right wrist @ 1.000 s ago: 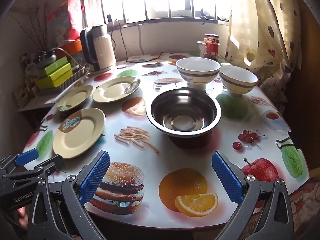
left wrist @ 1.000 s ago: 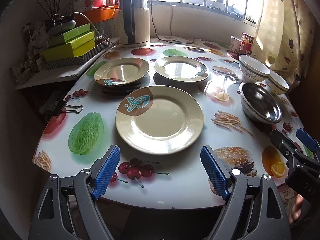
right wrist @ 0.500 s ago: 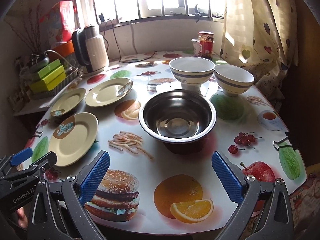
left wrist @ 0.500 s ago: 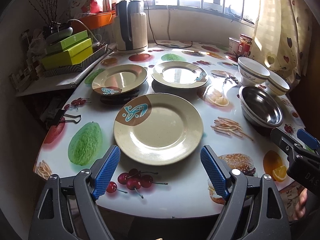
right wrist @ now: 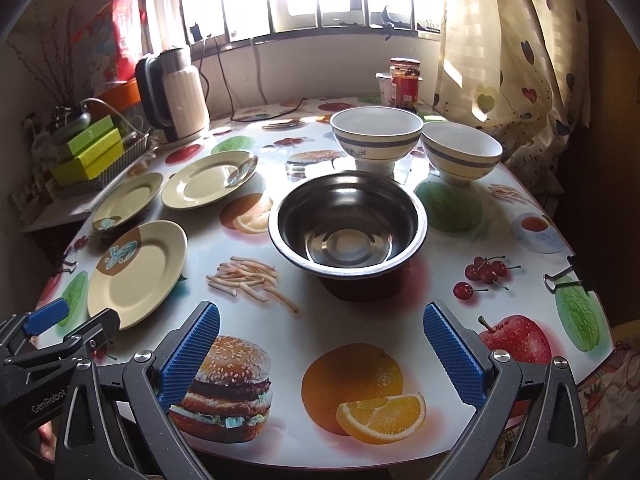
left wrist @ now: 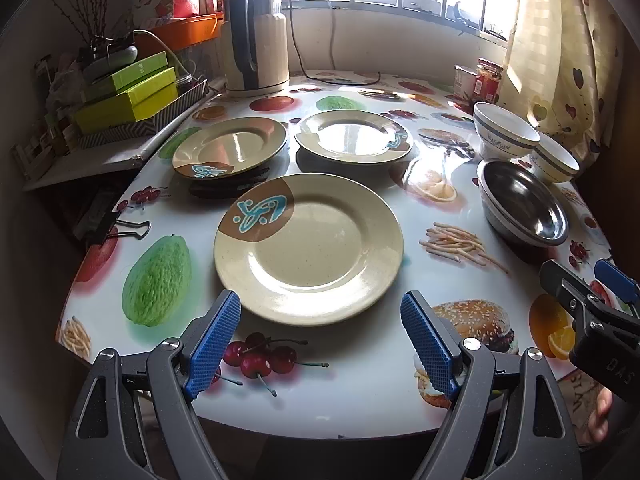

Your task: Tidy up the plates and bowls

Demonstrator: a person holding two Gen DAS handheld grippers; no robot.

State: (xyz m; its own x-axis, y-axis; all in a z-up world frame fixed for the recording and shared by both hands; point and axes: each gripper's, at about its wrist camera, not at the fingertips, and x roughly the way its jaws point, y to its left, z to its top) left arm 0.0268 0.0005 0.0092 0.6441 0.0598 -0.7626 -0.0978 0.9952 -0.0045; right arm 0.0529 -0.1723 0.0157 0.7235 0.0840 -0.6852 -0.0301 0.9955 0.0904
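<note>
Three cream plates with brown-and-teal marks lie apart on the fruit-print table: a near plate (left wrist: 308,248) (right wrist: 138,272), a back-left plate (left wrist: 230,146) (right wrist: 128,200) and a back-right plate (left wrist: 354,136) (right wrist: 210,178). A steel bowl (right wrist: 348,224) (left wrist: 524,208) sits mid-table. Two white blue-banded bowls (right wrist: 376,136) (right wrist: 462,156) stand behind it. My left gripper (left wrist: 320,340) is open and empty, just short of the near plate. My right gripper (right wrist: 320,352) is open and empty, in front of the steel bowl.
A kettle (left wrist: 256,44) (right wrist: 174,94) stands at the back left with its cord. Green boxes in a tray (left wrist: 128,96) sit on a side shelf. Jars (right wrist: 404,84) stand at the back by the curtain. Binder clips (left wrist: 128,228) (right wrist: 568,276) grip the table edges.
Both grippers have pulled back and risen slightly, so the table edge and more of the table show. Nothing on the table has moved.
</note>
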